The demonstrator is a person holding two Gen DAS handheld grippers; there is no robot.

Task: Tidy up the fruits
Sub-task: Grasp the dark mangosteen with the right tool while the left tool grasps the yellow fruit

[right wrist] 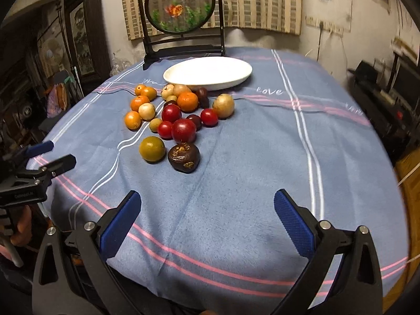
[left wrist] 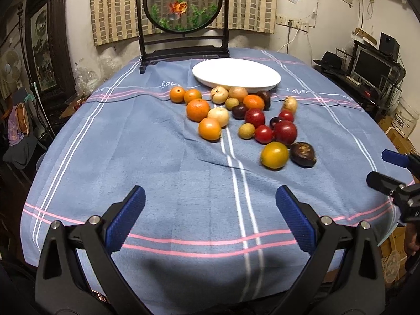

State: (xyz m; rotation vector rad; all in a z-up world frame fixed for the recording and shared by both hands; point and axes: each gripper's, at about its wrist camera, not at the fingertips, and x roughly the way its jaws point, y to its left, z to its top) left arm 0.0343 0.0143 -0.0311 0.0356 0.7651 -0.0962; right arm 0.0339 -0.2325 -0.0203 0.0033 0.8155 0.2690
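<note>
Fruits, loose cluster of round pieces (left wrist: 236,115): lying on the blue plush tablecloth with pink and white stripes (left wrist: 168,183), at twelve o'clock from my left gripper (left wrist: 210,204), just in front of the white oval ceramic plate (left wrist: 236,74).

Oranges (left wrist: 198,109): five, at the nine o'clock side of the cluster, some touching.
Red glossy fruits (left wrist: 285,132): several, at the three o'clock side.
Yellow-green round fruit (left wrist: 274,155): nearest edge, just beside a dark brown wrinkled fruit (left wrist: 302,154).
Pale beige fruits (left wrist: 219,95): close against the plate's near rim.

Plate: holds no fruit.

Left gripper: jaws spread wide, holding nothing, above bare cloth.
My right gripper (right wrist: 207,207): jaws likewise spread, holding nothing; cluster at eleven o'clock from it.

Round goldfish panel in a dark wooden stand (left wrist: 183,2): upright behind the plate.
</note>
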